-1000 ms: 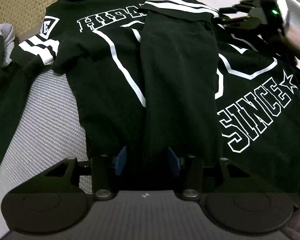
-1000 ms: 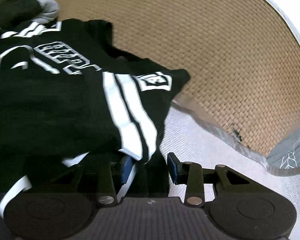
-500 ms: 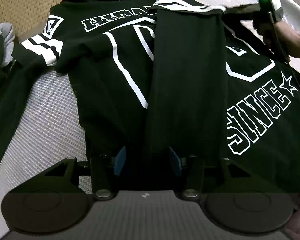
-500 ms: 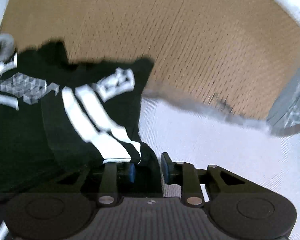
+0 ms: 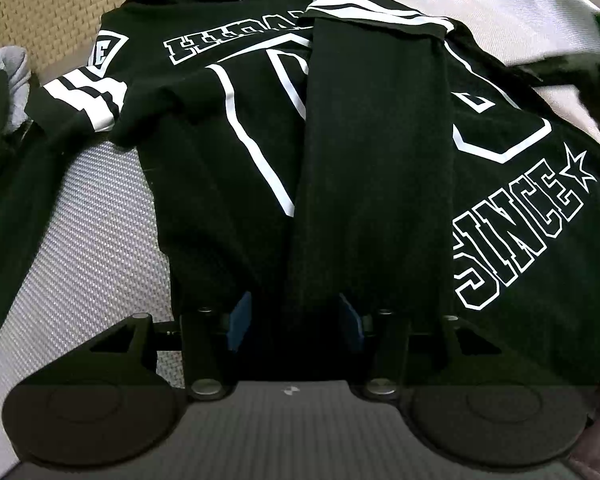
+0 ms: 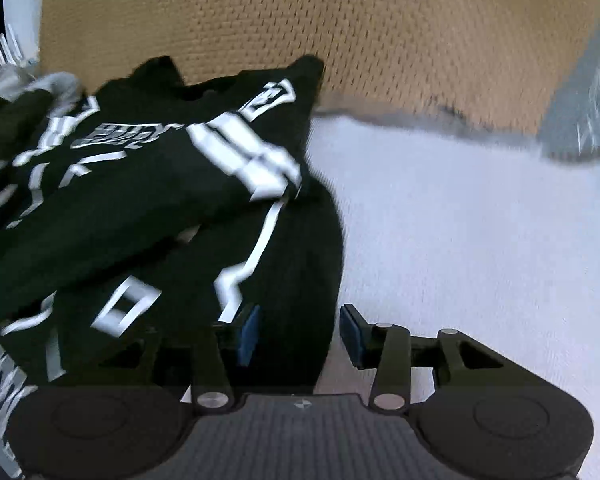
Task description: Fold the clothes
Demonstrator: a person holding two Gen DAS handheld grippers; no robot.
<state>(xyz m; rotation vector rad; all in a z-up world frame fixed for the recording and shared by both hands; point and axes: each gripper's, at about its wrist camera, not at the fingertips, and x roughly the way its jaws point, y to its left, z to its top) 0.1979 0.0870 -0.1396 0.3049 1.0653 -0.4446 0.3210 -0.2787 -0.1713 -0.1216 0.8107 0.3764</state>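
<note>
Black shirt [image 5: 228, 168]: lies spread with its printed side up on a pale woven bed cover [image 5: 92, 240], its collar toward a woven straw mat [image 5: 40, 4].
Folded sleeve [image 5: 376, 152]: laid lengthwise down the middle of the shirt, its striped band near the collar and its far end reaching down between the left fingers.
Left hand-held gripper [image 5: 296, 320]: fingers apart, with the dark sleeve cloth lying between the blue pads [image 5: 240, 316]; whether the pads press it, I cannot tell.
Right hand-held gripper [image 6: 298, 334]: fingers apart, the edge of the shirt lying between them nearer the left pad; the right pad stands over the bare cover.
Left wrist view only: the whole shirt front with the word SINCE and a star, the other sleeve trailing off to the left, and grey and dark clothing [image 5: 4, 92] at the left edge. A blurred dark shape with a green light shows at the right edge.
Right wrist view only: blurred; the shirt's right side bunched up, open white cover beside it, and the grey edging [image 6: 440, 116] of the mat.
Containers: none identifiable.
</note>
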